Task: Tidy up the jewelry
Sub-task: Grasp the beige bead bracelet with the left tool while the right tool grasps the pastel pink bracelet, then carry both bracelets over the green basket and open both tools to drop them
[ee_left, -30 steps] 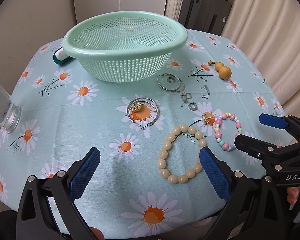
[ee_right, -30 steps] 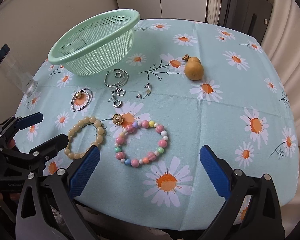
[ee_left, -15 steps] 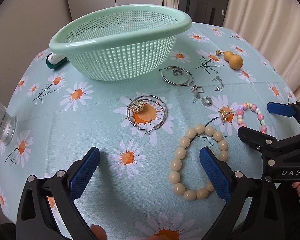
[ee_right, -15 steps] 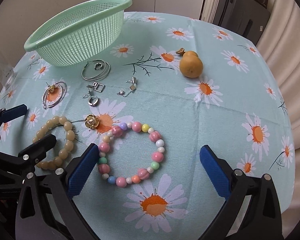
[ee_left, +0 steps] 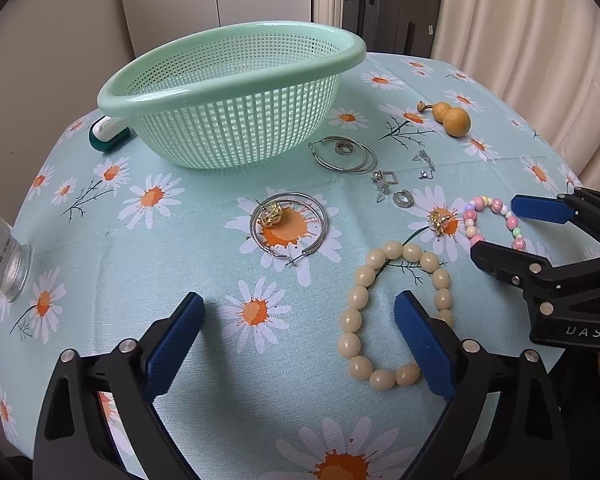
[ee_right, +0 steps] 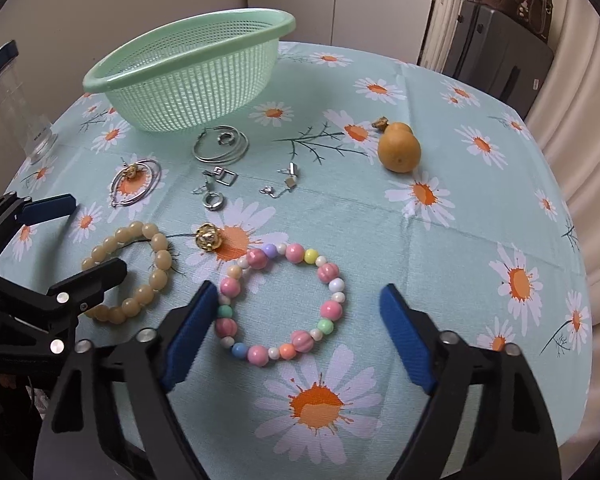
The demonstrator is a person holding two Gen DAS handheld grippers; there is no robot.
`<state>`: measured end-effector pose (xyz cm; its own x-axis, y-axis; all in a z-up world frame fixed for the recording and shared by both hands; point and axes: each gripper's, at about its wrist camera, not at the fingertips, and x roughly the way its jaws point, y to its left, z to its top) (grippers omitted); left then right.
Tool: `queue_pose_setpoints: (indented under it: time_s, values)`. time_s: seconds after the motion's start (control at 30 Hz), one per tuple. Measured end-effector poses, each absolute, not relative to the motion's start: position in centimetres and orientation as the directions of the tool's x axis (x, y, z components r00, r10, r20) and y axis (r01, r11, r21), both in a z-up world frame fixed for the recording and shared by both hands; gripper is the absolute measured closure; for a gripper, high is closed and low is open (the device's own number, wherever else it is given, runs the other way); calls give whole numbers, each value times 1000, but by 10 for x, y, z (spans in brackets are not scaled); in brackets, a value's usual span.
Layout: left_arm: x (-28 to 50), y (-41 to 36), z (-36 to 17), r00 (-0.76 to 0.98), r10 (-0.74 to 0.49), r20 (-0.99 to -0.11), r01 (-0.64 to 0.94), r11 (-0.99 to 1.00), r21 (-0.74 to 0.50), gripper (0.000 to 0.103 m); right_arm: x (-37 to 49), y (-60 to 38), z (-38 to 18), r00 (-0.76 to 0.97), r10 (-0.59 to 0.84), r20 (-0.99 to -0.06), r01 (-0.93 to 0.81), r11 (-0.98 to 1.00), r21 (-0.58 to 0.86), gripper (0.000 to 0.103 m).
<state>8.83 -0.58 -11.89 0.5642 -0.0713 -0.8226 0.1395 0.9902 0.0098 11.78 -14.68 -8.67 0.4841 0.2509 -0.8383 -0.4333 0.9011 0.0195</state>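
A cream bead bracelet (ee_left: 358,298) lies flat on the daisy tablecloth. My left gripper (ee_left: 300,344) hovers over its left side, jaws closing, the right finger (ee_left: 424,344) over the ring's middle, no pad touching a bead. A pastel bead bracelet (ee_right: 256,258) lies to its right. My right gripper (ee_right: 300,336) straddles it, jaws closing, pads still apart from the beads. Each gripper shows in the other's view: the right gripper (ee_left: 496,227), the left gripper (ee_right: 96,236). A mint mesh basket (ee_left: 228,84) stands empty at the back.
Silver hoop earrings (ee_left: 324,220), gold flower earrings (ee_left: 270,214), small silver earrings (ee_right: 220,176) and a second hoop pair (ee_left: 342,156) lie between bracelets and basket. A gourd charm (ee_right: 398,150) sits right, a glass jar (ee_left: 4,264) left, a green case (ee_left: 108,132) behind the basket.
Both grippers' jaws have narrowed from wide open. Both views have rolled a little, and each bracelet now sits closer to its gripper's fingers.
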Motion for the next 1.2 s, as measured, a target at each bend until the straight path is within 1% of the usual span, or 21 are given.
queue_pose_setpoints:
  time_s: [0.03,0.07,0.1,0.13,0.17,0.2,0.37,0.47,0.57,0.73,0.83,1.03,1.2]
  values:
    - [85,-8,-116,573,-77,-816,151,988,13,44,114,-143,-84,494,256,-831,-453,892,6,67]
    - [83,-10,-113,575,-84,-814,165,986,14,56,112,-141,-83,501,258,-826,-464,886,-4,81]
    - [82,-12,-112,571,-91,-816,180,983,17,72,110,-140,-83,509,254,-823,-465,885,-14,83]
    - [81,-14,-112,569,-94,-817,193,981,21,87,110,-139,-83,514,254,-820,-467,884,-19,83]
    - [81,-14,-112,568,-101,-817,198,980,17,93,109,-140,-83,513,260,-818,-468,883,-12,84]
    - [81,-12,-112,565,-107,-818,197,980,9,94,110,-142,-83,509,267,-818,-468,884,-2,85]
    - [79,5,-109,517,-186,-835,160,980,-120,94,111,-149,-82,499,279,-820,-465,885,18,86]
    - [76,10,-108,493,-210,-844,153,976,-154,94,114,-153,-80,497,308,-811,-458,887,56,92]
    - [71,12,-100,495,-236,-836,157,971,-181,94,114,-159,-75,486,345,-803,-454,885,106,92]
    - [61,18,-79,521,-263,-812,156,965,-212,94,108,-164,-64,499,375,-781,-453,881,133,92]
    - [59,24,-64,543,-268,-796,150,963,-222,94,107,-170,-54,494,418,-762,-450,873,187,92]
    - [70,37,-21,614,-269,-742,146,963,-228,94,112,-165,-14,537,486,-690,-485,847,219,92]
    - [88,46,14,671,-271,-691,167,962,-216,94,132,-150,28,578,541,-611,-538,816,212,92]
